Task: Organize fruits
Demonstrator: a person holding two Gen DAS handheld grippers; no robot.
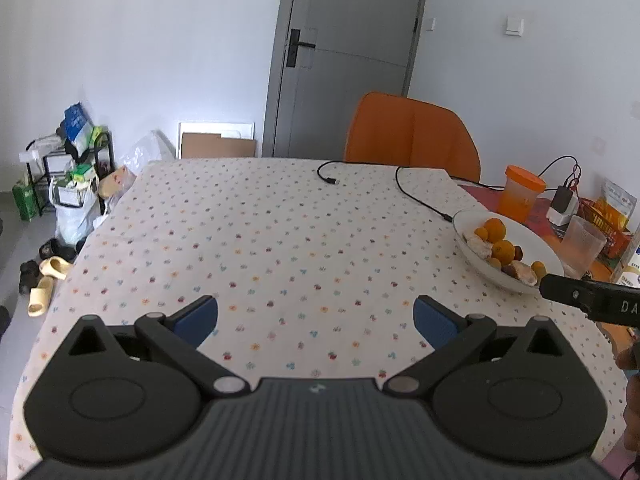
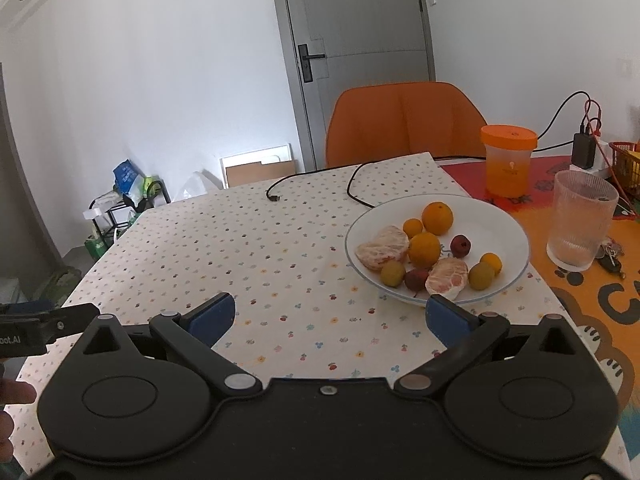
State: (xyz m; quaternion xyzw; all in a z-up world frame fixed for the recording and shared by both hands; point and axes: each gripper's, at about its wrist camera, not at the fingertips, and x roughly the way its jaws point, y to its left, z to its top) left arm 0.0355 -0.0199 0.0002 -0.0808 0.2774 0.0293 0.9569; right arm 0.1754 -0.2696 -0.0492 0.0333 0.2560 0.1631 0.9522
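All the fruits, oranges (image 2: pixel 437 218), peeled pomelo pieces (image 2: pixel 382 248) and small dark red ones, lay together in the shallow white ceramic plate (image 2: pixel 512 236) on the dotted desk (image 2: pixel 260 240). The left tool (image 1: pixel 316 318) and right tool (image 2: pixel 330 314) were both spread and held nothing. This fitted either fruits already gathered or, perhaps, fruits waiting for sorting.

Both wrist views look forward over table (image 1: pixel 280 220), toward door (image 2: pixel 360 20); both share plate (image 2: pixel 512 240).

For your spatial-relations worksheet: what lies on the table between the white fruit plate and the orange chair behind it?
A black cable loops across the tablecloth between the white plate and the orange chair; clearest in the right wrist view.
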